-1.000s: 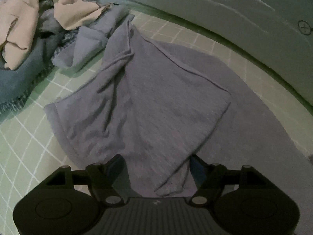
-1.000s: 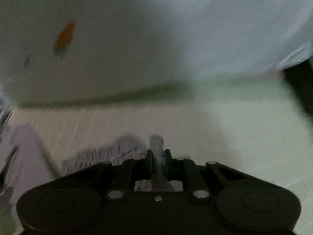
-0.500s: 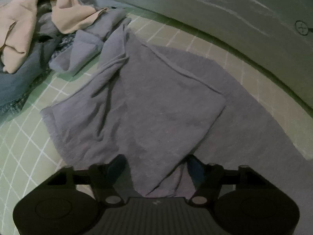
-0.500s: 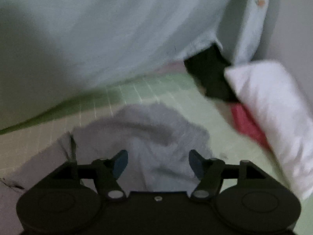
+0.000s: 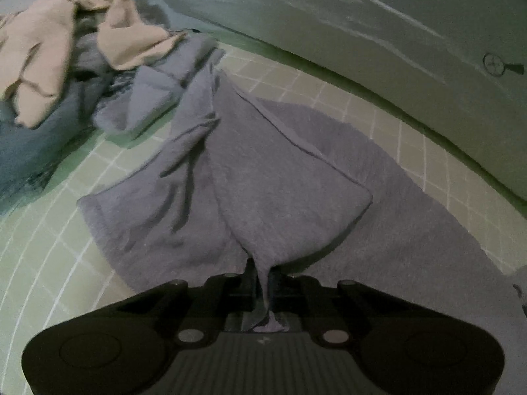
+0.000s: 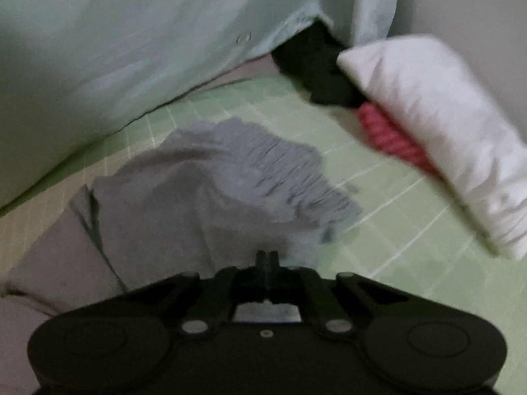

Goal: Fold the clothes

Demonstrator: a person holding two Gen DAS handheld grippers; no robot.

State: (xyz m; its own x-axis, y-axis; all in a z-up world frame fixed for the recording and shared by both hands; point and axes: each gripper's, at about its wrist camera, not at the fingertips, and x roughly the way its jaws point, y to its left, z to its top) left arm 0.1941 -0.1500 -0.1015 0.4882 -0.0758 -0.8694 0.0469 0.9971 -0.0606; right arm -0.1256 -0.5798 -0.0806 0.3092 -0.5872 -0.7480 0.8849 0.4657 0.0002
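A grey garment [image 5: 263, 181] lies spread and partly folded on the green checked mat [image 5: 49, 263]. My left gripper [image 5: 262, 276] is shut on a pinched fold of it at the near edge, the cloth rising in a ridge into the jaws. In the right wrist view the same grey garment [image 6: 197, 197] shows with its gathered waistband [image 6: 290, 171] to the right. My right gripper [image 6: 267, 260] is shut with its jaws together at the garment's near edge; whether cloth is between them I cannot tell.
A pile of beige [image 5: 42, 49] and blue clothes [image 5: 26, 144] lies at the far left. A pale sheet-covered wall [image 6: 131, 33] runs behind the mat. A white pillow [image 6: 444, 131], a pink cloth [image 6: 388, 131] and a black item [image 6: 316, 62] sit at the right.
My left gripper went from open around the cloth to shut on it. My right gripper let go of the cloth, opened over the garment, then shut again at its near edge.
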